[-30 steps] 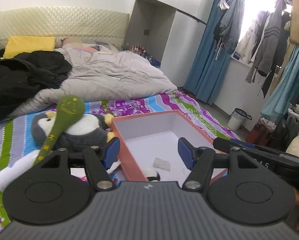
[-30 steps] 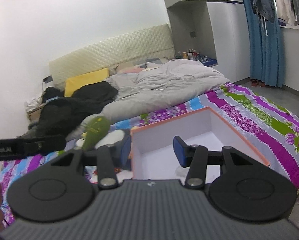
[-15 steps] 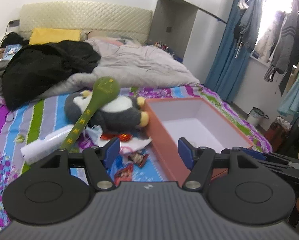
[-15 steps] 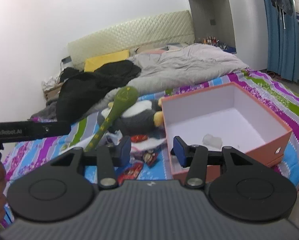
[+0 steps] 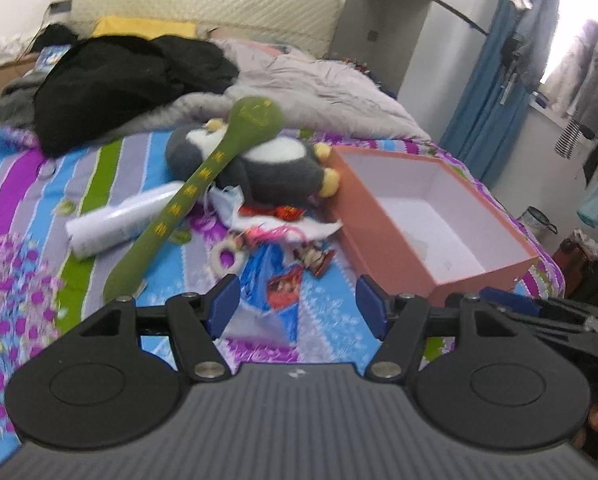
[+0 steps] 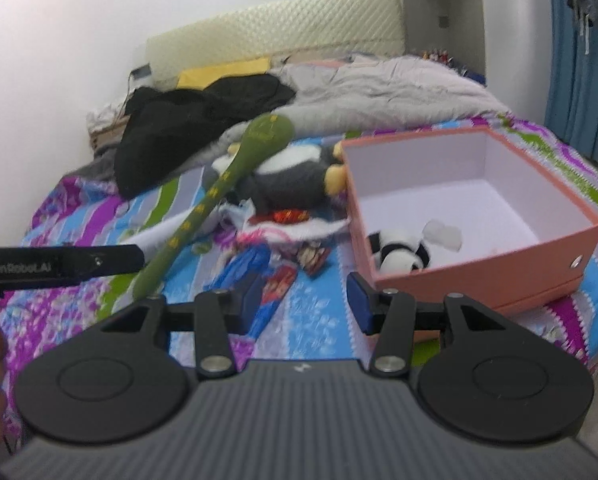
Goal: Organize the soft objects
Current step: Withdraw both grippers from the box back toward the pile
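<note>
The left claw (image 5: 297,309) hung over the near part of the bed (image 5: 15,204), its blue-padded jaws standing wide apart with nothing between them. The right claw (image 6: 301,302) hung beside it, jaws parted more narrowly and likewise empty.

On the bed's striped, flowered sheet lay a grey and white plush penguin with yellow feet (image 5: 267,168), toward the middle, its feet touching the far-left corner of an open salmon-coloured cardboard box with a white inside (image 5: 383,216). A long green plush spoon-shaped toy with yellow markings (image 5: 203,184) leaned across the penguin, its round head uppermost and its handle running down toward the near edge. Beneath the handle lay a white cylindrical bottle (image 5: 119,220) on its side. Small wrappers and a blue plastic bag (image 5: 267,276) were scattered between the penguin and the claws.

Inside the box, against its near-left wall, lay a small black and white plush panda (image 6: 399,254), beside a small white soft lump (image 6: 443,236).
</note>
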`<state>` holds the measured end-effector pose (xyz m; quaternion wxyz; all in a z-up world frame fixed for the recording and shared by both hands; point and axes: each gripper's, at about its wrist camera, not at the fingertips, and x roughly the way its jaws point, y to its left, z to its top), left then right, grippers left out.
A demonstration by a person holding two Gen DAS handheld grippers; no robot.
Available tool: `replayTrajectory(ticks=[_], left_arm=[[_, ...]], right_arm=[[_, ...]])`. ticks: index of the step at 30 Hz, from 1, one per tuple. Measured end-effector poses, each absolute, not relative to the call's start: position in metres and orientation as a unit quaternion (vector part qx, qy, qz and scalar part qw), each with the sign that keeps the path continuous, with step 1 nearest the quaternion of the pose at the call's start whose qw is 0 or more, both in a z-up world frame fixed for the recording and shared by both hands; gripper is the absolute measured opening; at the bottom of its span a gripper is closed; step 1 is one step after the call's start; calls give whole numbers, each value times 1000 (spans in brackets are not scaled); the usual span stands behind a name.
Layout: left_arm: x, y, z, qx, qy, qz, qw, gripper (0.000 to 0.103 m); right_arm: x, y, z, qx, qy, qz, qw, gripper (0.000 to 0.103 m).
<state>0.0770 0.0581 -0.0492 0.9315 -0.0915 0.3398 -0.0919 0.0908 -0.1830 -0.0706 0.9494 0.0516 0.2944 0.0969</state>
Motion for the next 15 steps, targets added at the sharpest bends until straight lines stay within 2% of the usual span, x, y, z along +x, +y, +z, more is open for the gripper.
replayTrajectory(ticks=[13,15], left_arm=[[98,84,-103,-138,349,-63,925,69],[106,87,-113,-145,356,-59,921,69]], right_arm=[[119,-143,-97,-10,331,134,934,48],[128,-139,-102,-15,333,134,933,45]])
